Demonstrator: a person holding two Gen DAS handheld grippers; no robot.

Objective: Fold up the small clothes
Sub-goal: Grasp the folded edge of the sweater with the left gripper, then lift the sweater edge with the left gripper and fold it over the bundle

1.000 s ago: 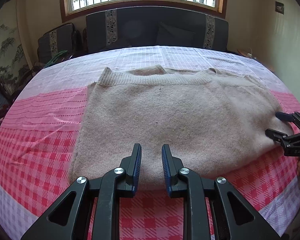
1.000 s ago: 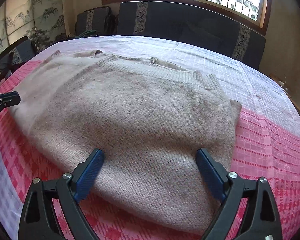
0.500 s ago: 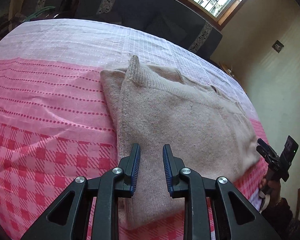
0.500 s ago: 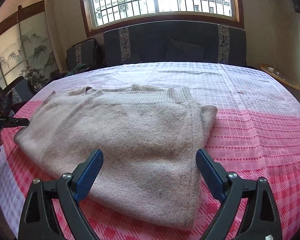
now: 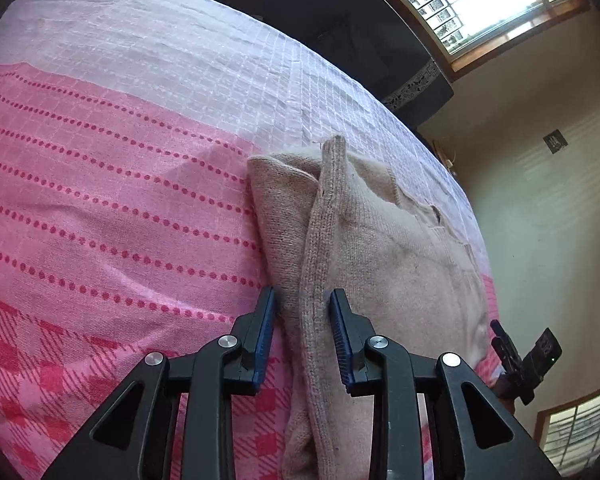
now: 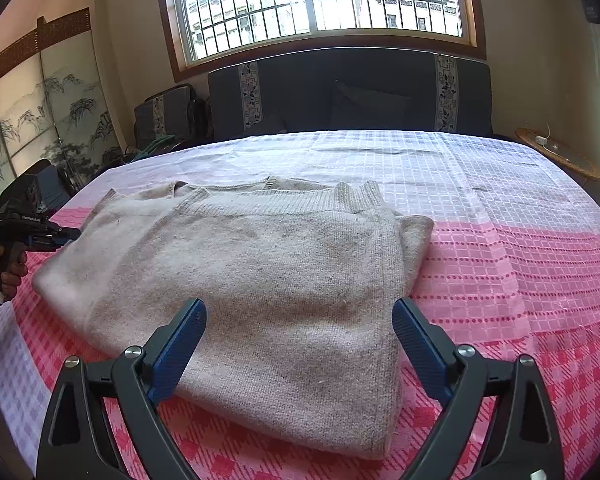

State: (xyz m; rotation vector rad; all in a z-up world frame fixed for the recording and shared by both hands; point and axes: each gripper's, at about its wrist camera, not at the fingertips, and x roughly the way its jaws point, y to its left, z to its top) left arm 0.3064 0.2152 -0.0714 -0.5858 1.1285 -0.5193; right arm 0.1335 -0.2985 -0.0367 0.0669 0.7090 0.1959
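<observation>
Oddly, sweater (image 5: 380, 264) edge between opening left tongs (image 5: 302, 312); right tongs (image 6: 300, 332) apart, bases cropped.

A home living room is indicated. A dark sofa (image 6: 348, 96) is set under a barred window (image 6: 320, 0); a painted folding screen (image 6: 40, 120) is seen beside it.

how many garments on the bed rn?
1. A beige sweater, partly folded, lies on the pink checked bedspread, in front of both claws. Nothing else shows on the cover, though another piece could be hidden beneath the sweater.
</observation>
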